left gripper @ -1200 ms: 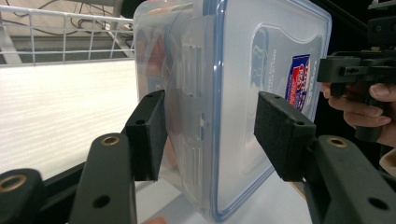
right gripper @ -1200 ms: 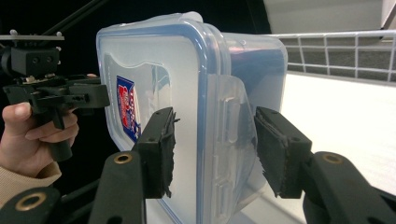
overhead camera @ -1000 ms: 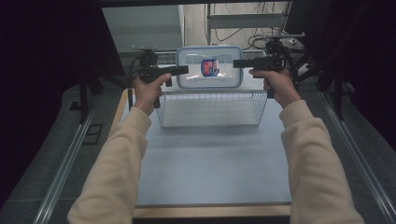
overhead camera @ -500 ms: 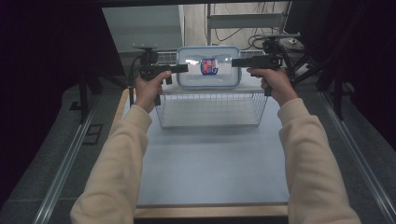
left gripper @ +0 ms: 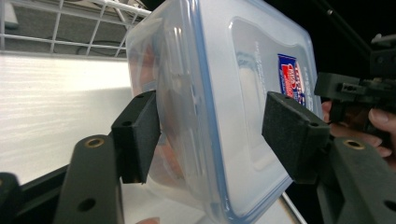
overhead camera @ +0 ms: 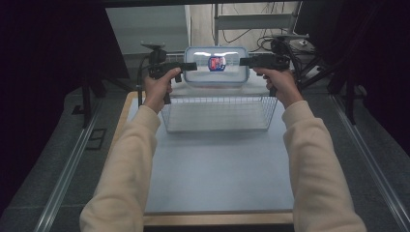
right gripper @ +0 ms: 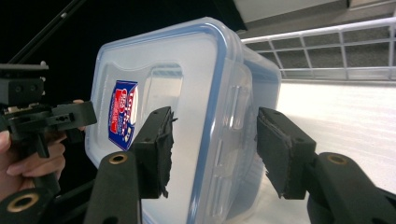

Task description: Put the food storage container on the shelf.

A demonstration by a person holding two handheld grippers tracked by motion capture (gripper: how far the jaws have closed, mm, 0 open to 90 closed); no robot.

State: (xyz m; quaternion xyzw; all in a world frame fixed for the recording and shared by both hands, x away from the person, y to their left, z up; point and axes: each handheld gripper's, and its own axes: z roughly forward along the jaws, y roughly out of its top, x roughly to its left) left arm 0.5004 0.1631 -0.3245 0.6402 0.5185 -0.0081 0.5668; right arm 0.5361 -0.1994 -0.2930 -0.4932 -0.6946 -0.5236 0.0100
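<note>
i hold the lidded plastic container [overhead camera: 216,66] between the left tool [overhead camera: 189,66] and right tool [overhead camera: 243,61], each clenched on one end. it has risen slightly above the wire basket [overhead camera: 218,113] on the table [overhead camera: 217,169]. lift appears underway.

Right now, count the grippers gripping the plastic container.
2: the left gripper holds the lidded plastic container's left end, the right gripper its right end, above the wire basket.

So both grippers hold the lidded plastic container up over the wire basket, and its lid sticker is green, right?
Not green: the sticker on the container is blue and red, as the right gripper view shows. The rest stands: left gripper and right gripper hold it above the wire basket.
</note>
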